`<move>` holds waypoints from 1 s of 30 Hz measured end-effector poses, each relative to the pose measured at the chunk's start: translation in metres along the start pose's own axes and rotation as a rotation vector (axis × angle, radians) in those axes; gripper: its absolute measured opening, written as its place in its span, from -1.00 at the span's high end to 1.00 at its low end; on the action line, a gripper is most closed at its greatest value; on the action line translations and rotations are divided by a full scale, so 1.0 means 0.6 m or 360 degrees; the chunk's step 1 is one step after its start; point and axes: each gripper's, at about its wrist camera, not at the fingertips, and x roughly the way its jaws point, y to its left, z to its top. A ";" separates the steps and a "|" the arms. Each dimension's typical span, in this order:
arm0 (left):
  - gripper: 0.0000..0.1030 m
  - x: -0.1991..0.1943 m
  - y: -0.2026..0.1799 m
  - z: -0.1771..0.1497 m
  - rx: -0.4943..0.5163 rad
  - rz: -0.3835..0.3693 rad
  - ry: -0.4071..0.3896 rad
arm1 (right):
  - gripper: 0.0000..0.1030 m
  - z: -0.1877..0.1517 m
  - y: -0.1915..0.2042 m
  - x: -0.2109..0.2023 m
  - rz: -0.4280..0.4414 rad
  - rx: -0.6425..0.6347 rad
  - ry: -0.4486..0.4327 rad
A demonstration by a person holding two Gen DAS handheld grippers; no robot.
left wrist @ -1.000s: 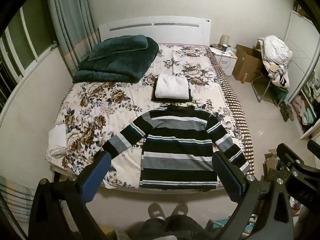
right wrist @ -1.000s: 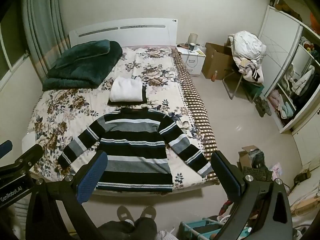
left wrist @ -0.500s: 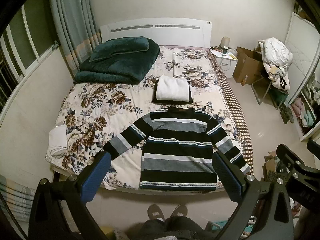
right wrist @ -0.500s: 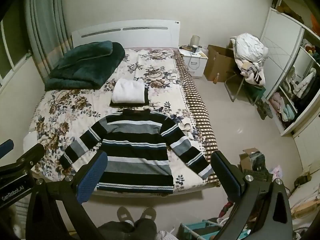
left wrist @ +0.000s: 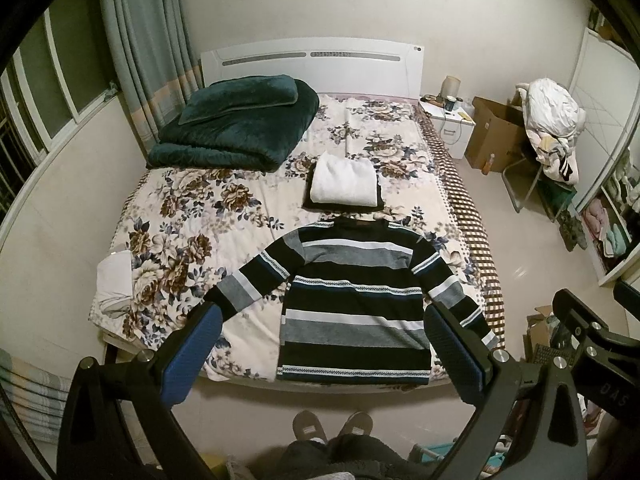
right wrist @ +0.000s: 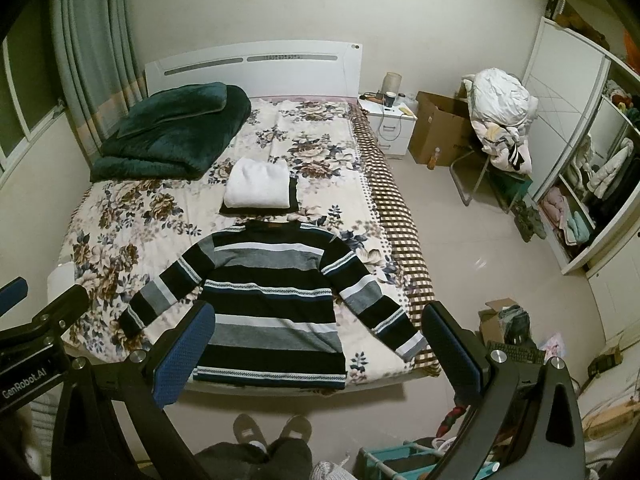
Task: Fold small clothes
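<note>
A black, grey and white striped sweater (left wrist: pixel 356 304) lies flat on the floral bed (left wrist: pixel 192 216), sleeves spread, hem at the near edge; it also shows in the right wrist view (right wrist: pixel 268 304). Behind its collar sits a folded white garment (left wrist: pixel 346 180) on a folded dark one, seen too in the right wrist view (right wrist: pixel 258 184). My left gripper (left wrist: pixel 320 348) is open and empty, held high above the bed's near edge. My right gripper (right wrist: pixel 316 344) is open and empty, beside it at the same height.
A folded dark green blanket (left wrist: pixel 236 128) lies at the bed's far left. A white nightstand (right wrist: pixel 390 128), a cardboard box (right wrist: pixel 440 132) and a chair piled with clothes (right wrist: pixel 500 120) stand right of the bed. A wardrobe (right wrist: pixel 592 184) lines the right wall. My feet (left wrist: pixel 332 428) are on the floor.
Both grippers have drifted slightly, so the bed sits a little lower in both views. The jaws stay open and the sweater has not moved.
</note>
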 end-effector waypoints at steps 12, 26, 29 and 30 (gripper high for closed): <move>-1.00 0.000 -0.001 0.000 -0.0003 0.0000 -0.0004 | -1.00 0.001 -0.002 0.000 0.0003 -0.0004 -0.0004; -1.00 0.000 0.001 -0.001 -0.0006 -0.0002 -0.0008 | -1.00 0.002 -0.005 0.000 0.0013 -0.0009 -0.0013; -1.00 -0.001 0.001 -0.001 -0.0007 -0.0002 -0.0010 | -1.00 0.002 -0.004 0.000 0.0013 -0.0008 -0.0013; -1.00 0.000 0.000 -0.001 -0.0008 -0.0002 -0.0010 | -1.00 0.001 -0.005 0.000 0.0013 -0.0009 -0.0014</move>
